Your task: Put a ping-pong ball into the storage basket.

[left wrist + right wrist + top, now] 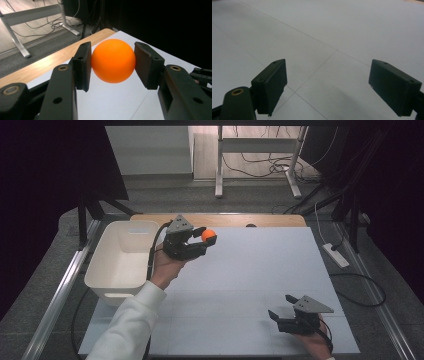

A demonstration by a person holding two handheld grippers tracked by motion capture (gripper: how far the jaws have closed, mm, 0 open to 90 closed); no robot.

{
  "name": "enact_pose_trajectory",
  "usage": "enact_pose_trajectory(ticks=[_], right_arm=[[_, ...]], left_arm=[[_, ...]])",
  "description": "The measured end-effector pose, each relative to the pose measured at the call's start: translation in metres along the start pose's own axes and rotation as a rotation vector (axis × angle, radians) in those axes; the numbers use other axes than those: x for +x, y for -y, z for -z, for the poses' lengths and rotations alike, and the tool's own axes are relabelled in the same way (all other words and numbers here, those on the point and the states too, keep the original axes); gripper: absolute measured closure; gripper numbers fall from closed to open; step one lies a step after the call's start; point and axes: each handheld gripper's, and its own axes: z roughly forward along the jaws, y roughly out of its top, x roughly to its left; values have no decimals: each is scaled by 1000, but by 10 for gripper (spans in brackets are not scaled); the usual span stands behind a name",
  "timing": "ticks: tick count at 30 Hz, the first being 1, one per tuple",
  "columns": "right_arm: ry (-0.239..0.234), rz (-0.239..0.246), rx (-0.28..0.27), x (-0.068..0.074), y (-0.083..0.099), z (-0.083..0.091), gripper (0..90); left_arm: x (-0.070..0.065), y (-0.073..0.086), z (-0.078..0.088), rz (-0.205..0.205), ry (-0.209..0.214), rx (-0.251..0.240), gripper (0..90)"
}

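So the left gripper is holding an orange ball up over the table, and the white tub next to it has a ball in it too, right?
Not quite. The left gripper does hold the orange ball above the table, pinched between its two jaws. But the white tub beside it has nothing in it. The high view shows its bare inside.

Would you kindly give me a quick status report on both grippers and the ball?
Left gripper shut on orange ball, held above the table. Right gripper open, empty, low over white board. White bin just left of the ball; nothing between them.
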Motion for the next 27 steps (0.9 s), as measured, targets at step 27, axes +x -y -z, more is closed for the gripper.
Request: enact_pose_trajectory(ticks=[27], right_arm=[[2, 10, 4, 1, 1, 0, 148]], left_arm=[[28, 3, 45, 40, -88, -43, 507]])
